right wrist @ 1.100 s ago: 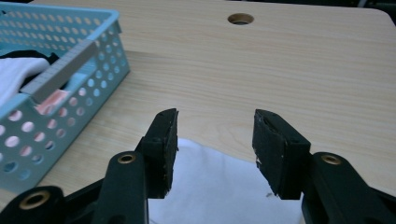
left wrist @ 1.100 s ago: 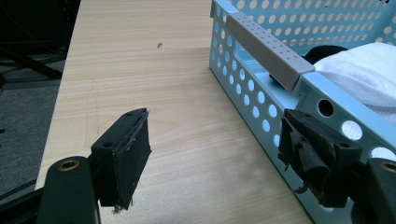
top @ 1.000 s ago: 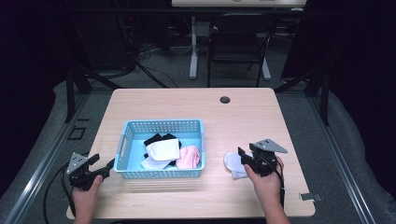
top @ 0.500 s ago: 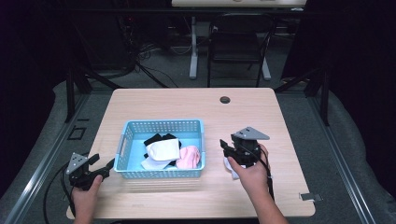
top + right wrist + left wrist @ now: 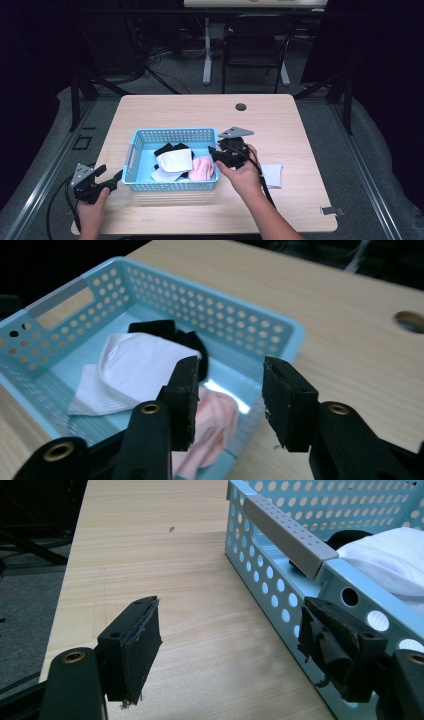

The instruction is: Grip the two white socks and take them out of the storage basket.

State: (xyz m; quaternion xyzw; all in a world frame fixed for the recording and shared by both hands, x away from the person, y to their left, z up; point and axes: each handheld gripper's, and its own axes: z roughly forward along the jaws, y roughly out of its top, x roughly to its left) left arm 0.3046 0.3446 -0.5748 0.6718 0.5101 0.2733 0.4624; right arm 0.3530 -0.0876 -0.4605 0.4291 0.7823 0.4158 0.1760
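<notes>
A light blue perforated basket (image 5: 172, 162) sits on the wooden bench (image 5: 270, 115), left of centre near the front edge. Inside lie a white cloth (image 5: 175, 159), a black cloth (image 5: 167, 148) and a pink cloth (image 5: 202, 169). The right hand-held gripper (image 5: 214, 153) hangs over the basket's right rim, jaws apart and empty. The left hand-held gripper (image 5: 112, 177) rests beside the basket's left end, jaws wide. A white cloth piece (image 5: 272, 175) lies right of the basket.

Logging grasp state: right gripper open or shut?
Open. The right gripper shows a clear gap between its jaws, empty, over the basket rim.
</notes>
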